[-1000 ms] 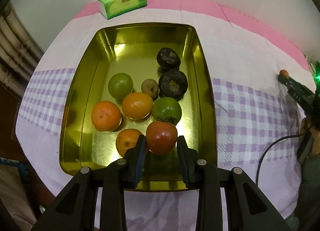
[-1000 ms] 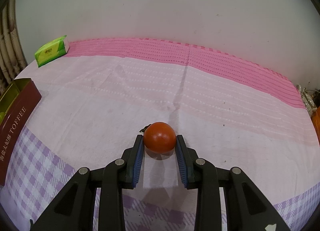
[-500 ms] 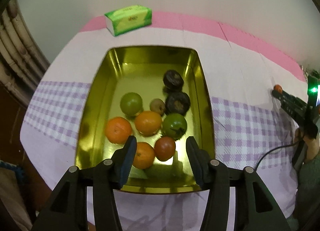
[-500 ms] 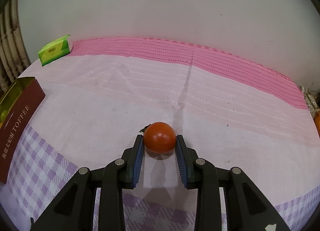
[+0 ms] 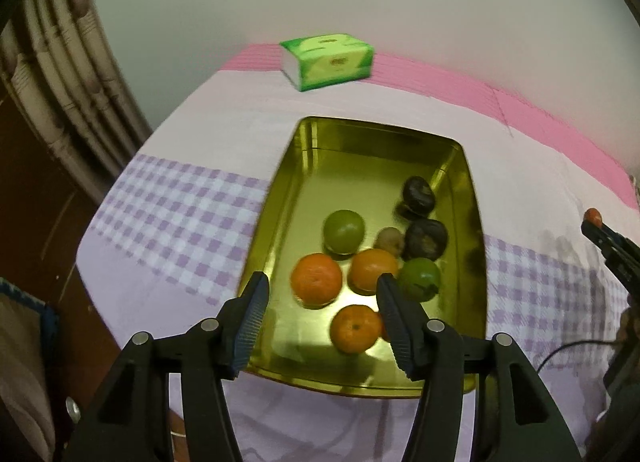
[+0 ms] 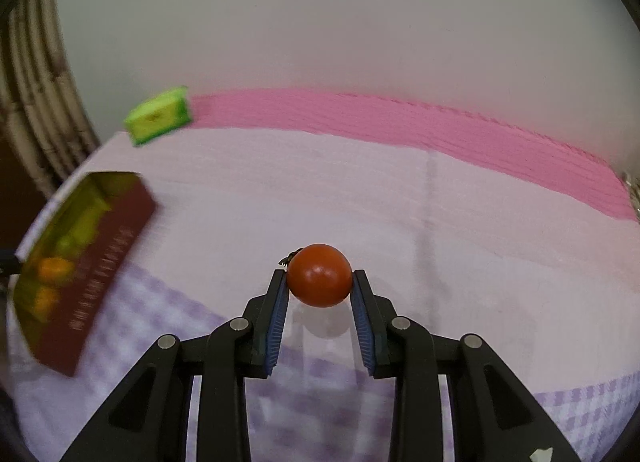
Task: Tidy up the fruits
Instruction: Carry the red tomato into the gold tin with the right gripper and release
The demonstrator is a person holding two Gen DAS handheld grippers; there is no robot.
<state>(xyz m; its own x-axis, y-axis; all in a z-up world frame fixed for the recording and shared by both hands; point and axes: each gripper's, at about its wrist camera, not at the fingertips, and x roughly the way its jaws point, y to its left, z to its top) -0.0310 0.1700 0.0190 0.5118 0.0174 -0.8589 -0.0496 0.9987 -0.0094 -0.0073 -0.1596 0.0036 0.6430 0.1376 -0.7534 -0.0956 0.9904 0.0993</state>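
A gold tin tray (image 5: 276,221) holds several fruits: three oranges (image 5: 316,280), two green fruits (image 5: 344,229), two dark fruits (image 5: 426,238) and a small brown one (image 5: 390,240). A red tomato is mostly hidden behind my left gripper's right finger. My left gripper (image 5: 322,294) is open and empty, raised above the tray's near end. My right gripper (image 6: 320,286) is shut on a red tomato (image 6: 320,280) and holds it above the cloth. The right gripper also shows at the right edge of the left wrist view (image 5: 600,227). The tray shows blurred at the left of the right wrist view (image 6: 120,246).
A green tissue pack (image 5: 326,59) lies at the back of the table, also in the right wrist view (image 6: 158,119). The cloth is pink at the back (image 6: 400,121) and purple-checked in front. A wooden post stands at the left (image 5: 48,81). A black cable lies at the right (image 5: 560,350).
My left gripper let go of a red tomato in the tray, opened, then lifted and drew back to the left. My right gripper, still holding its tomato, rose and swung toward the tray.
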